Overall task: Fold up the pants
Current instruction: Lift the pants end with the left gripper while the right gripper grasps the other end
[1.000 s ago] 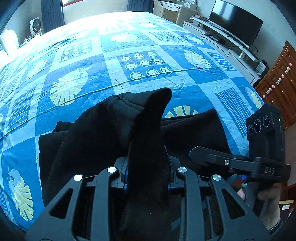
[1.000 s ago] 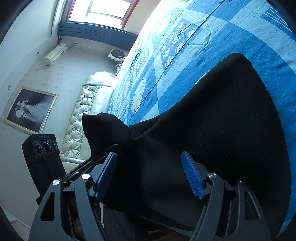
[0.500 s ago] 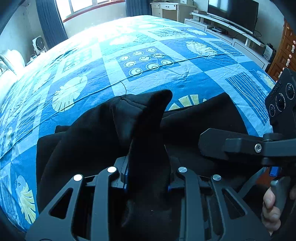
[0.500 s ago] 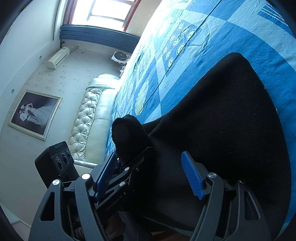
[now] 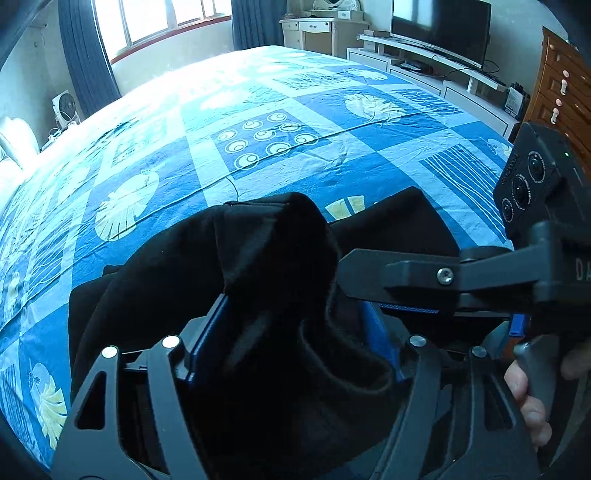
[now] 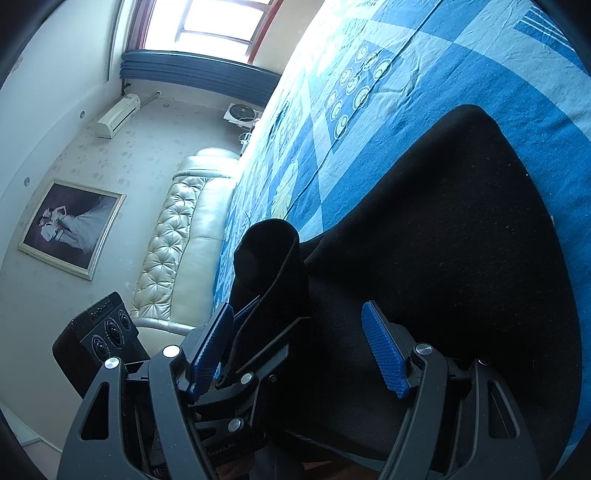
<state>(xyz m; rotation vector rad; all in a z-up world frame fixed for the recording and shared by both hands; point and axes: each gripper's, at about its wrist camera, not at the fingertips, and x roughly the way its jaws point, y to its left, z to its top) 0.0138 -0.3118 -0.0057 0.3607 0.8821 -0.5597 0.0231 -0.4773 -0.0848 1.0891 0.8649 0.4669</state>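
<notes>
Black pants [image 5: 166, 273] lie near the front edge of a blue patterned bed [image 5: 295, 110]. One raised fold of them stands up between the pads of my left gripper [image 5: 295, 321]. Its jaws are opening, and the cloth sits slack between them. In the right wrist view the pants [image 6: 461, 240] spread over the bed [image 6: 406, 55]. My right gripper [image 6: 299, 332] stands open around the same fold and around a finger of the left gripper [image 6: 258, 354]. Its blue pads are clear of the cloth. One right finger [image 5: 406, 275] reaches in from the right, just beside the fold.
A person's hand [image 5: 528, 387] holds the right gripper's handle. A TV [image 5: 439, 29] on a white unit and a wooden dresser [image 5: 561, 85] stand along the right of the bed. A padded headboard [image 6: 184, 251] and a small fan [image 6: 240, 112] are at the far end.
The left jaws went from a tight pinch on the pants fold to wide apart, leaving the fold loose. The left gripper moved closer to the right one. The right jaws kept their width.
</notes>
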